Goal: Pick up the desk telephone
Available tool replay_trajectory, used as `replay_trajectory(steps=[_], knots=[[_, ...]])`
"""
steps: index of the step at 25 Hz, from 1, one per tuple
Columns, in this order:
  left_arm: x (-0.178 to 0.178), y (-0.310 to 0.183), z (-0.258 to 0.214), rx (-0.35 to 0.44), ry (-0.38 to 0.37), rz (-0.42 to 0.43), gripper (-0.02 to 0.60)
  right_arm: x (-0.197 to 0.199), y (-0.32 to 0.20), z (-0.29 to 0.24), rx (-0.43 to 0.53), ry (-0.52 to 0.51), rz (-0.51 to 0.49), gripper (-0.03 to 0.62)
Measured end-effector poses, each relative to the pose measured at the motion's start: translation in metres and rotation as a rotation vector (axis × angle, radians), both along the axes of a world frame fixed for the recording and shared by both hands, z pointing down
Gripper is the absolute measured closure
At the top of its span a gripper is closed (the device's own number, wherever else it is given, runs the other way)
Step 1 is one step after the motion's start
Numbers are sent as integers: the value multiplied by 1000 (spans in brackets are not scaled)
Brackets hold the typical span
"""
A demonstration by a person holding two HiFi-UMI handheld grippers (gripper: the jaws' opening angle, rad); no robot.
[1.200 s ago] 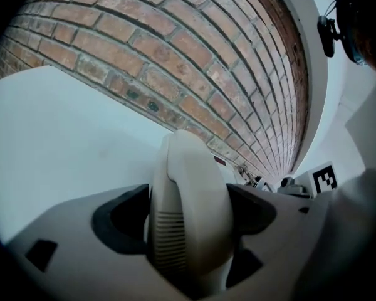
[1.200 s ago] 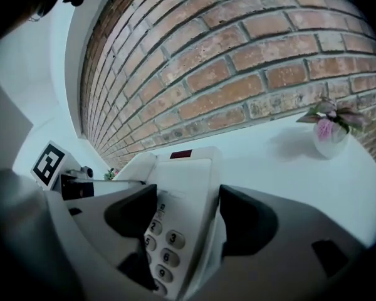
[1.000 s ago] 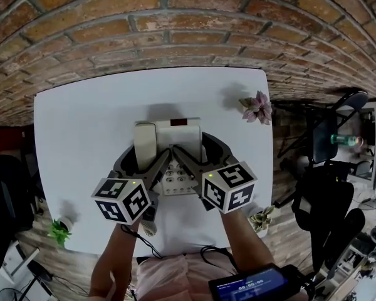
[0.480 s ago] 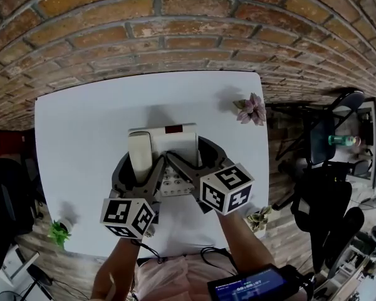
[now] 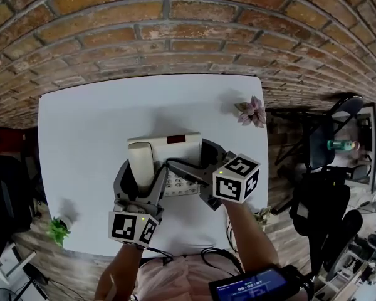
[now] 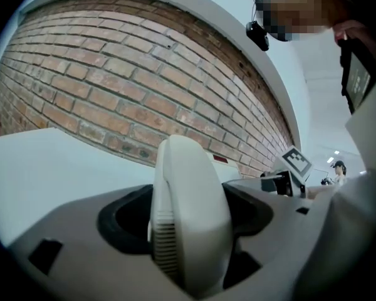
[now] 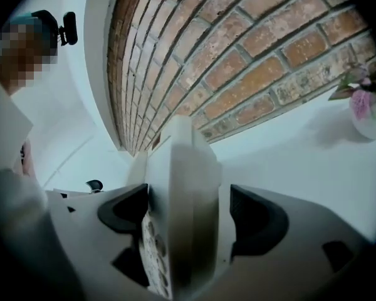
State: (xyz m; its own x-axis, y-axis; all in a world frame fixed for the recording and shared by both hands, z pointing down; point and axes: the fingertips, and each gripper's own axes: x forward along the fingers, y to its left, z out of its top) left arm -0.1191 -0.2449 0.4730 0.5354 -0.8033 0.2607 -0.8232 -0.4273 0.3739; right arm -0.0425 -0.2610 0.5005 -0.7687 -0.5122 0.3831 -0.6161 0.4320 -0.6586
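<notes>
White table (image 5: pixel 81 137) under a brick wall (image 5: pixel 188 36). The telephone (image 5: pixel 182 144) sits mid-table, with a pink flower (image 5: pixel 254 110) at its two o'clock. Since a second ago the left gripper (image 5: pixel 140 175) has dropped toward six o'clock, its jaws closed onto the handset (image 6: pixel 188 212). The right gripper (image 5: pixel 191 162) has just been widening its jaws, now loose around the telephone. Only its own view shows that gap.

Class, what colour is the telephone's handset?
The handset is cream-white, seen best in the left gripper view.
</notes>
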Motion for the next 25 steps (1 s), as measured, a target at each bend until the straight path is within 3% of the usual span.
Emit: replay_trajectory(steps=[5,8,12,17,21,25], knots=[[-1,6,-6,58,-3,-7,250,-6,4,-7,55,-36,-69,181],[-2,9,-7,77,-12,-14,250,-10,7,-12,89,-60,-110,232],[-1,11,-8,105,-43,-13,244,-10,10,-17,132,-78,-130,249],[2,14,-14,131,-81,43,217,-9,14,-22,177,-93,-147,255],[-7,14,-26,101,24,91,157,-10,16,-22,197,-100,-166,255],[-16,25,-29,78,64,199,133,-13,19,-24,221,-106,-192,256]])
